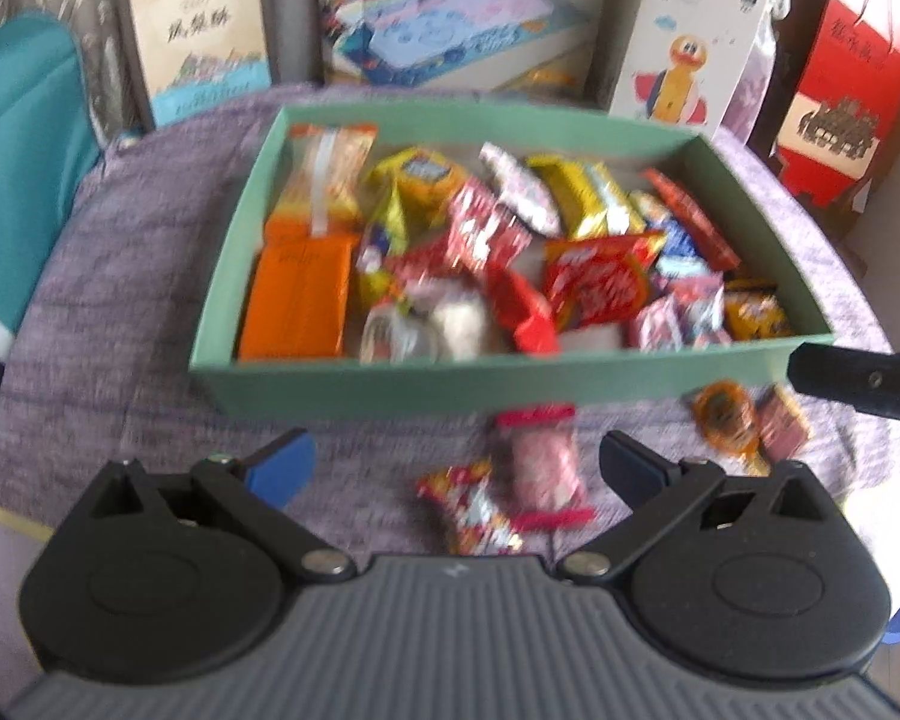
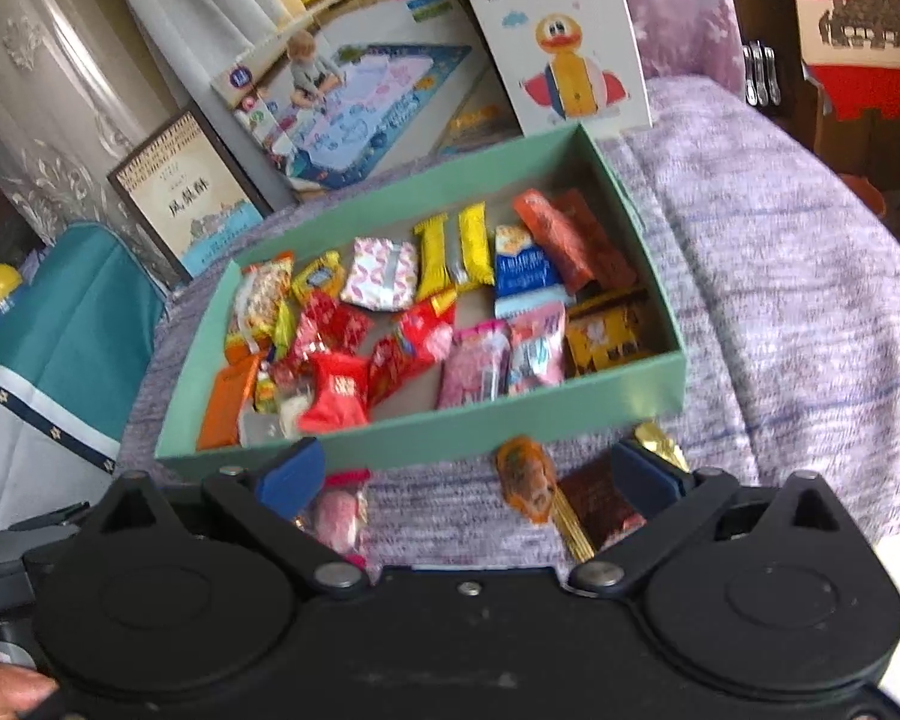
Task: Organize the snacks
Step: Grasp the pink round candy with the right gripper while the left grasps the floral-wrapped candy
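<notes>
Both grippers spread wide and holding nothing, short of the green box [image 1: 510, 381].

My left gripper [image 1: 456, 468] has a crinkly pink packet [image 1: 540, 468] between its fingers on the nubby purple cloth [image 1: 120, 276]. My right gripper [image 2: 468, 474] frames an orange sweet [image 2: 525, 480]; a dark red wrapper [image 2: 597, 501] is partly hidden behind its right finger. Blur hides every label.

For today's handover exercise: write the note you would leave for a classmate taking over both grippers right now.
Left gripper: open, empty, above the pink sweet and the red-and-white packet.
Right gripper: open, empty, near the orange sweet and the dark red packet.
Green box: on the purple cloth, already full of snacks.
Left to do: those four loose snacks lie on the cloth in front of the box, not yet in it.
</notes>
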